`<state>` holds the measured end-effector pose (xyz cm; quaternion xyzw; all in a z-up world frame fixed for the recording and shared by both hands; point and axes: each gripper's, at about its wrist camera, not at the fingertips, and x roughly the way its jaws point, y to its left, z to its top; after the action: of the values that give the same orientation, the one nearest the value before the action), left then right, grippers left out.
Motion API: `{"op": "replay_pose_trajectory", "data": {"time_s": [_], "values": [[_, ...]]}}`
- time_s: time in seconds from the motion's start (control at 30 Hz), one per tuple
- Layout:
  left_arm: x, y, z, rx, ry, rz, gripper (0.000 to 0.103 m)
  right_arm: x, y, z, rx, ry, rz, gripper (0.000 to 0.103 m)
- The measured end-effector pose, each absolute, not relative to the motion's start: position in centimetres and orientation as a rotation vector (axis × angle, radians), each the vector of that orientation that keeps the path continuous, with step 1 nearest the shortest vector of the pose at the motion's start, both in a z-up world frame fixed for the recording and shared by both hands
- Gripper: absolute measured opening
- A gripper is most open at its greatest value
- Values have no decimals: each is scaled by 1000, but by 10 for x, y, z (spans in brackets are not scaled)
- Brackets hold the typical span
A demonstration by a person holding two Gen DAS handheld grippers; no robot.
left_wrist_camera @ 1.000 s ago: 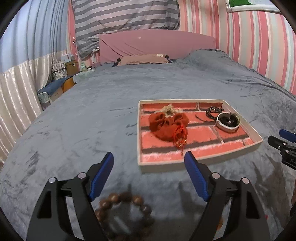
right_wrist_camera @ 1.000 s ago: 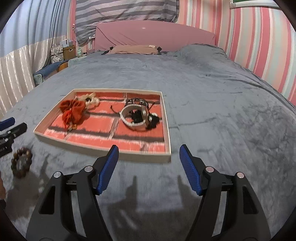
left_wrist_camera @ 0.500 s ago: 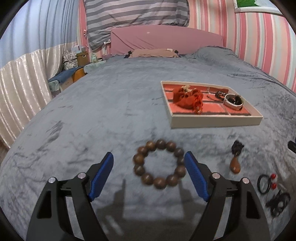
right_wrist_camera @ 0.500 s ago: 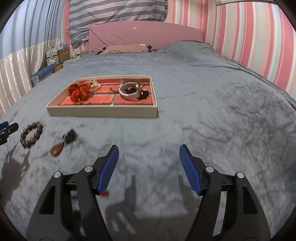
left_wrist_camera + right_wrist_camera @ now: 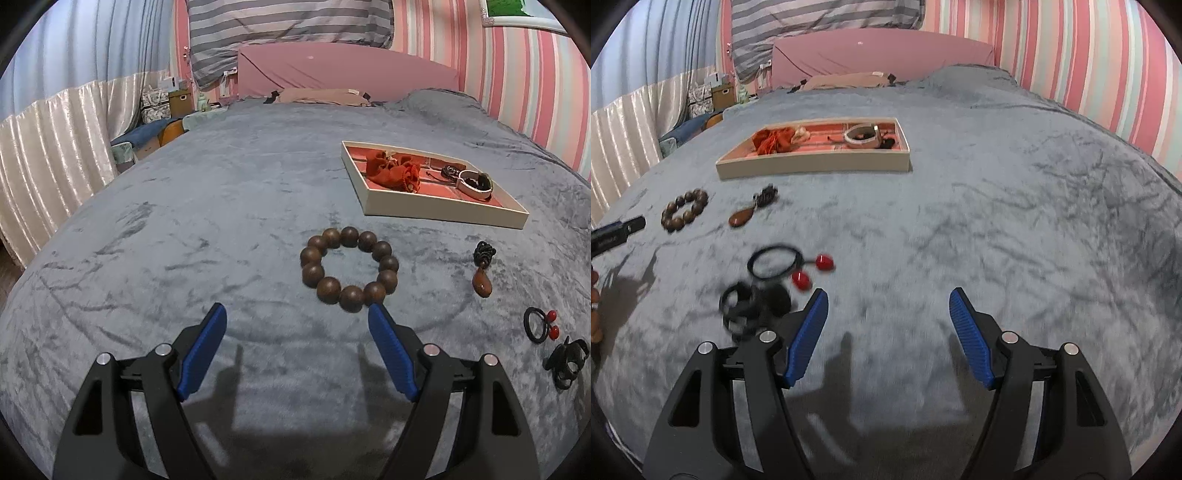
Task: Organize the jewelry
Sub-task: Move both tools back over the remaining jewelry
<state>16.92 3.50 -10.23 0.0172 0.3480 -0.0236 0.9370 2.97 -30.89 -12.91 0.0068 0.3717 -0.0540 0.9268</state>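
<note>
A cream tray (image 5: 439, 213) (image 5: 812, 167) with a brick-pattern floor holds an orange pouch (image 5: 393, 171) and a white bracelet (image 5: 476, 181). On the blue bedspread in front of it lie a brown bead bracelet (image 5: 350, 274) (image 5: 684, 209), a brown pendant (image 5: 482, 282) (image 5: 743, 216), a black hair tie with red beads (image 5: 540, 324) (image 5: 775, 261) and a black clip (image 5: 567, 362) (image 5: 748, 304). My left gripper (image 5: 297, 347) is open and empty just short of the bead bracelet. My right gripper (image 5: 888, 334) is open and empty, to the right of the clip.
The bedspread (image 5: 997, 221) stretches wide to the right. A pink headboard (image 5: 343, 72) and a striped pillow (image 5: 288, 29) stand at the far end. Curtains (image 5: 48, 147) and boxes (image 5: 177, 101) line the left side. The left gripper's tip (image 5: 618, 230) shows at the right wrist view's left edge.
Both grippers have drawn back from the tray toward the near edge of the bed. The loose items now show in front of them. Both stayed open.
</note>
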Motion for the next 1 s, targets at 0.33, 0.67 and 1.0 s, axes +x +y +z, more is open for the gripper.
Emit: {"op": "replay_pose_trajectory", "data": {"time_s": [0.33,0.67,1.0], "values": [[178,42,-105,5,736,-46,78,4,-284,-137,16,777,-61,68],[220,47,-109,-20,780,-34,78,23,-260,-142,15,800,2,68],[252,31,-118,53,806,-51,78,37,-238,-148,-12,811,27,69]]}}
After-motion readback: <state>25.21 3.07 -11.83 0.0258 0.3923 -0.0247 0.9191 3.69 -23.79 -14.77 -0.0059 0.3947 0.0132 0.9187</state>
